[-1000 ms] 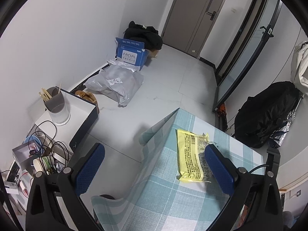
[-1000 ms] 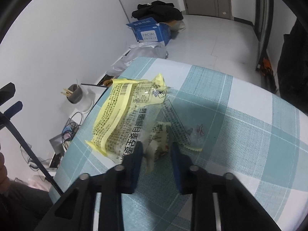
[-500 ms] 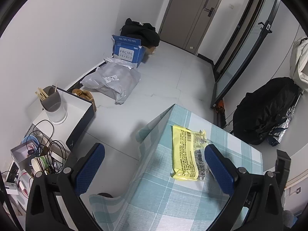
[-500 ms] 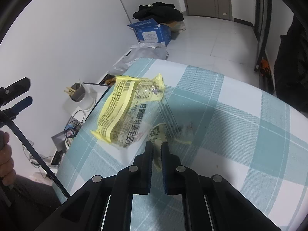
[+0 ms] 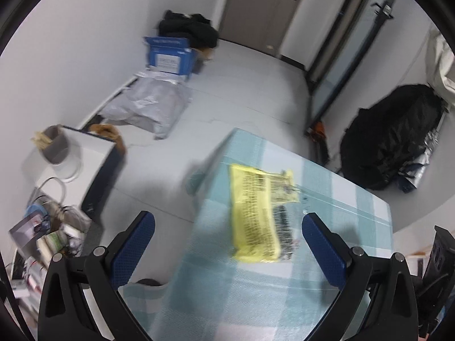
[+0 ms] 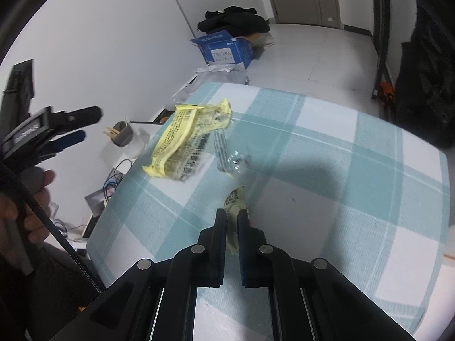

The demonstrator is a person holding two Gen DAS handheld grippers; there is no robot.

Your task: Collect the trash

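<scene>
A yellow printed wrapper [image 5: 257, 213] lies flat on the teal checked tablecloth [image 5: 227, 292]; it also shows in the right wrist view [image 6: 184, 139], with a clear plastic scrap [image 6: 233, 159] beside it. My left gripper [image 5: 227, 236] is open and empty, held above the table's left edge, and shows in the right wrist view [image 6: 65, 130]. My right gripper [image 6: 232, 216] is shut on a small pale wrapper scrap [image 6: 236, 199] and holds it lifted above the cloth.
On the floor stand a blue cardboard box [image 5: 170, 55], a grey plastic mailer bag [image 5: 150, 105] and black clothes [image 5: 187, 28]. A low white stand [image 5: 82, 153] with a grey cup [image 5: 52, 145] and cables sits left of the table. A black bag [image 5: 392, 136] leans at right.
My right gripper closed on the small scrap and lifted it back from the yellow wrapper. My left gripper swung so the yellow wrapper sits more between its fingers.
</scene>
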